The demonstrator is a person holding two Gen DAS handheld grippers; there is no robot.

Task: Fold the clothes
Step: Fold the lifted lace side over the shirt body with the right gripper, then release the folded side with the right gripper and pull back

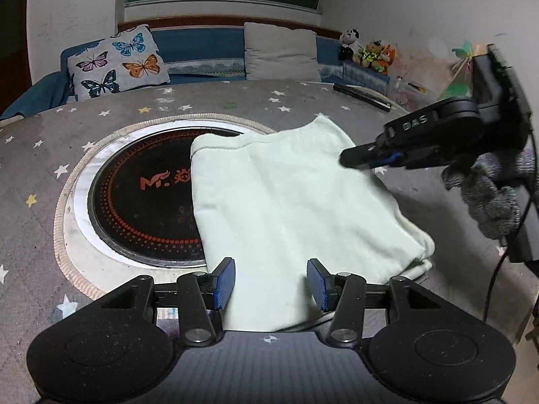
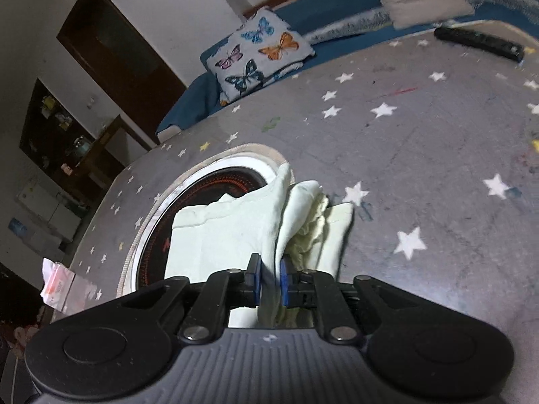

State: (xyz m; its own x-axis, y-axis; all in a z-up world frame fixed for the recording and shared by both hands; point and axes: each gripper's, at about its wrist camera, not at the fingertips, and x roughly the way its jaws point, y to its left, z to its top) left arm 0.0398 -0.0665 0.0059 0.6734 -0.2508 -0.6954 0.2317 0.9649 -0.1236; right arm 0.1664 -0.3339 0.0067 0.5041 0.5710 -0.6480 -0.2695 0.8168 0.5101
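A pale green folded garment lies on the grey star-patterned table cover, partly over a round black hotplate. My left gripper is open, its blue pads either side of the garment's near edge, above it. My right gripper hovers at the garment's far right corner. In the right wrist view my right gripper is shut on a lifted fold of the garment, with bunched layers to its right.
A black remote-like bar lies at the table's far right. Beyond the table is a blue sofa with a butterfly cushion, a grey cushion and plush toys. A packet lies off the table's left edge.
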